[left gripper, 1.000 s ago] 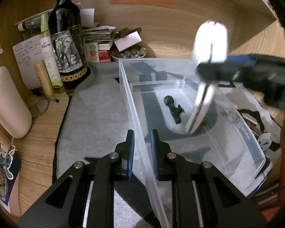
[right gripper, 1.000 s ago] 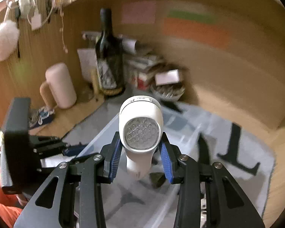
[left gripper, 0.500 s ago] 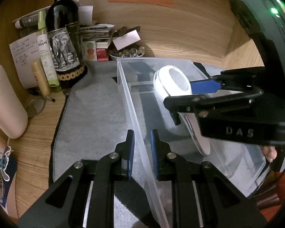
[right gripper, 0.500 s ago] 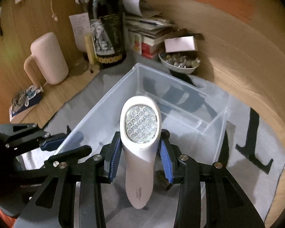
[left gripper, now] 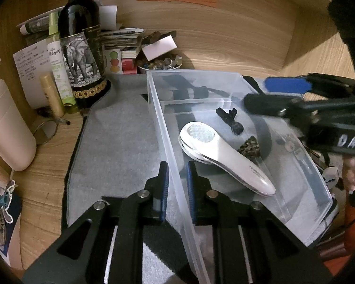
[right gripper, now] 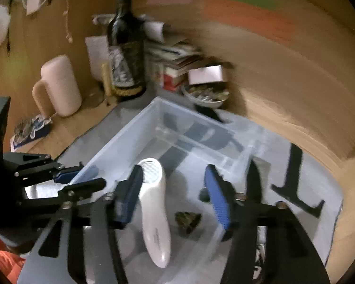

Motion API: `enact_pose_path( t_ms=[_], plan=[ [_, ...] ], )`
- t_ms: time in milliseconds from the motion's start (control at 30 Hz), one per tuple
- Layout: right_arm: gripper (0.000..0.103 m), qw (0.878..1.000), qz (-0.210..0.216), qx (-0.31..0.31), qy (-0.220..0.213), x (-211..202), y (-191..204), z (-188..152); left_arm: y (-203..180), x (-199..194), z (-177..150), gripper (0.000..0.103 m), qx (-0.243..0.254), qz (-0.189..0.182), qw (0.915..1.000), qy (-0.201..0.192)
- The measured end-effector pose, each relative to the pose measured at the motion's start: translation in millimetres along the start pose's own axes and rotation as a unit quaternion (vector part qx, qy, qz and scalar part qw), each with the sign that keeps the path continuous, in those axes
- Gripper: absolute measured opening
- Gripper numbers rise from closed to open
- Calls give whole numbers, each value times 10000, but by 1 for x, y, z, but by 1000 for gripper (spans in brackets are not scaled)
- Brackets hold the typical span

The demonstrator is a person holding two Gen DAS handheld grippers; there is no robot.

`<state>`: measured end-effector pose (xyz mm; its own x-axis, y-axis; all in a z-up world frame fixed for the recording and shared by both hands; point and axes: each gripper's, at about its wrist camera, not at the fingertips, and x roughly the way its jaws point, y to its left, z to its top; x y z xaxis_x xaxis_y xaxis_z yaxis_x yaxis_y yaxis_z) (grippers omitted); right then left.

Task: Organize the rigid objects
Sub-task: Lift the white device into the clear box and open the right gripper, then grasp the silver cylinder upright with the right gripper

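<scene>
So the white handheld device [left gripper: 224, 158] is lying flat on the floor of the clear plastic bin [left gripper: 303, 165], lens end toward the far divider and handle toward the near corner. The right tool [right gripper: 175, 189] has just been opening its jaws and they're spread wide now, hanging over the bin. In the right wrist view the device sits between the blue pads [right gripper: 216, 197] but closer to the left one, and I can't tell whether it brushes that pad; the right pad is clearly apart from it, so nothing's being pinched there. The view's pretty blurry though. The left tool [left gripper: 177, 179] is pressed together on the near long wall of the bin, one pad outside and one inside, clamping the plastic. The device lies just to the right of that tool, inside the bin, not touching it. Also in the bin: a small black clip-like part [left gripper: 232, 119] further back and a dark cone-shaped patterned thing [left gripper: 249, 146] right beside the device's handle. The bin sits on a grey felt mat [left gripper: 120, 146] on the wooden table [left gripper: 47, 189]. Off to the left there's a wine bottle with an elephant label [left gripper: 80, 47], a pale pink jug [left gripper: 7, 127], and a small bowl of stones [left gripper: 159, 64] behind the bin.
</scene>
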<state>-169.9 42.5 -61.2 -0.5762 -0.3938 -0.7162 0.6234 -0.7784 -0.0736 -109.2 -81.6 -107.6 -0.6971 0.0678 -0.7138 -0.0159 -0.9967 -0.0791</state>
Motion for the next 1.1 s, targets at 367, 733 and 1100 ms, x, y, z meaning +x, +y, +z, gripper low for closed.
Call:
enact_pose_path(
  t_ms=[367, 733, 1100],
  plan=[
    [56, 9960, -626, 561, -315, -41, -51, -23, -2, 0, -1, 12, -50, 71, 10000, 18],
    [56, 9848, -1229, 1185, -309, -69, -110, -60, -5, 0, 0, 10, -125, 237, 9996, 60],
    [56, 9799, -1023, 1568, 682, -27, -143, -109, -7, -1, 1, 9, -172, 293, 9993, 139]
  ],
)
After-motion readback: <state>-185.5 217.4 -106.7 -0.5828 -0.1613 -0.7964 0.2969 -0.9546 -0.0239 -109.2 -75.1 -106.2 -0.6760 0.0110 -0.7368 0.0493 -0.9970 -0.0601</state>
